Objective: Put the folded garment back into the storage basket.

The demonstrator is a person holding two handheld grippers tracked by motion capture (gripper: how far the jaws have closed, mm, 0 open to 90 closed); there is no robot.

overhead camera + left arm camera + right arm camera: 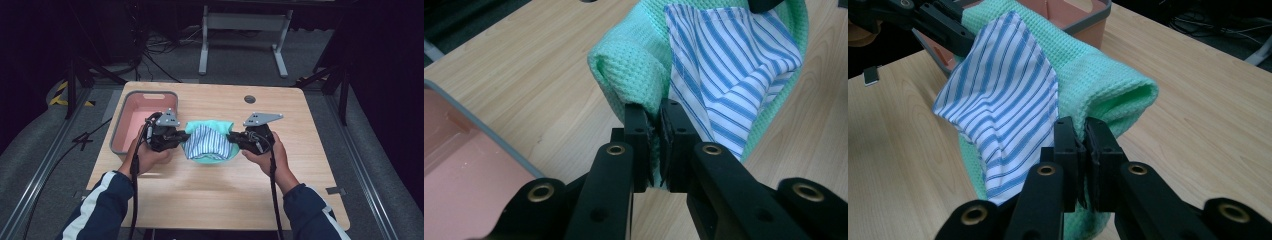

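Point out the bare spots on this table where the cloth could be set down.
Bare wood lies along the table's near edge between the forearms, right of the right gripper, and behind the green cloth toward the round hole. Crowded: the left, around the pink bin and left gripper.

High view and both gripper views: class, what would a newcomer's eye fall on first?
A green waffle cloth with a blue-striped cloth on it sits mid-table, pinched at its left edge by the left tongs and at its right edge by the right tongs. A pink bin with a grey rim sits at the table's left.
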